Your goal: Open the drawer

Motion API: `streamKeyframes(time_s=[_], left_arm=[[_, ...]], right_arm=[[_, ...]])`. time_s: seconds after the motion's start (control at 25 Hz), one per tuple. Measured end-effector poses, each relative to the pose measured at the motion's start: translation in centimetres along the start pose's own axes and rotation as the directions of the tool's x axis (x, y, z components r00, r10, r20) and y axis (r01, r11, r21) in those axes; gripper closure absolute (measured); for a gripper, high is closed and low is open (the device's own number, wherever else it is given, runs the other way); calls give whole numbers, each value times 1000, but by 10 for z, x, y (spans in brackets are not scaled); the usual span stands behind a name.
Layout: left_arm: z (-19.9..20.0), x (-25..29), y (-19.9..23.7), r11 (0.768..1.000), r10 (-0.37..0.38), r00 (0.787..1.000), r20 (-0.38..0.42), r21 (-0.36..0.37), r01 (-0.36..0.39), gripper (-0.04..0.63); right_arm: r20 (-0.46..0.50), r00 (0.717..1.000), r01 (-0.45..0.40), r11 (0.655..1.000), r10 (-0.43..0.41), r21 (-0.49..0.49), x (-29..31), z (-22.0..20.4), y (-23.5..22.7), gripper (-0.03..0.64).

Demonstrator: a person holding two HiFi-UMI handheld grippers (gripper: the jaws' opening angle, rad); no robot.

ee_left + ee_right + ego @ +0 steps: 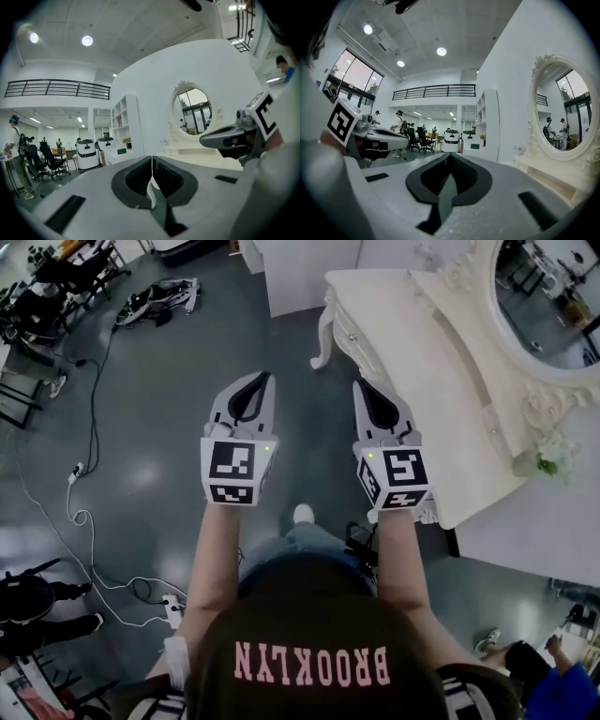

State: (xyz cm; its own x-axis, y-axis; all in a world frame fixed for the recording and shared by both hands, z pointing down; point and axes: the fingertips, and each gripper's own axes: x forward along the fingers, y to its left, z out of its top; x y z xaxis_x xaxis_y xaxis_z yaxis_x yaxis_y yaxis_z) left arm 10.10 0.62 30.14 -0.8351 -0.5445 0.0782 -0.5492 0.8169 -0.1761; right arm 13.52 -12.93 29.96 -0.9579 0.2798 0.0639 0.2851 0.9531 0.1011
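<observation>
Head view is showing both grippers pointing level, side by side above the grey floor (159, 399). The left gripper (265, 379) is sitting clenched, its jaws meeting in a thin seam with nothing between them, as the left gripper view (152, 161) is confirming. The right gripper (360, 385) is likewise clenched on nothing, its jaws pressing together in the right gripper view (449, 157). A white dressing table (422, 352) is standing just ahead and to the right of the right gripper, whose tip is hovering near the table's front edge without touching it. The drawer (352, 338) is lying in that front, just beyond the right gripper's tip and looking flush with the table. An oval mirror (544, 296) is rising further right of that gripper, and cables (84, 512) are trailing well left of the left gripper.
</observation>
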Motion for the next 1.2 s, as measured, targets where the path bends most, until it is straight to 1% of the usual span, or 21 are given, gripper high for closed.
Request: streamKeyframes(time_s=[0.32, 0.52, 0.68, 0.88, 1.04, 1.2], left_arm=[[1, 44, 29, 1000, -20, 1000, -12, 2, 20, 590], [-2, 76, 45, 998, -66, 998, -6, 7, 66, 589], [-8, 117, 57, 992, -130, 992, 11, 7, 130, 591], [-14, 163, 82, 974, -226, 974, 12, -2, 226, 591], [-14, 200, 111, 954, -299, 954, 18, 7, 299, 591], [-22, 232, 140, 932, -363, 932, 12, -4, 363, 591]], right_arm=[[-20, 1000, -8, 1000, 8, -6, 51, 2, -8, 620], [-31, 999, 35, 999, -35, -6, 77, -1, -17, 620], [-50, 992, 114, 993, -114, 2, 104, -11, -38, 620], [-74, 974, 217, 976, -216, 2, 143, -10, -51, 620], [-96, 949, 302, 953, -300, 11, 177, -11, -55, 620], [-141, 910, 395, 919, -389, 11, 209, -18, -57, 620]])
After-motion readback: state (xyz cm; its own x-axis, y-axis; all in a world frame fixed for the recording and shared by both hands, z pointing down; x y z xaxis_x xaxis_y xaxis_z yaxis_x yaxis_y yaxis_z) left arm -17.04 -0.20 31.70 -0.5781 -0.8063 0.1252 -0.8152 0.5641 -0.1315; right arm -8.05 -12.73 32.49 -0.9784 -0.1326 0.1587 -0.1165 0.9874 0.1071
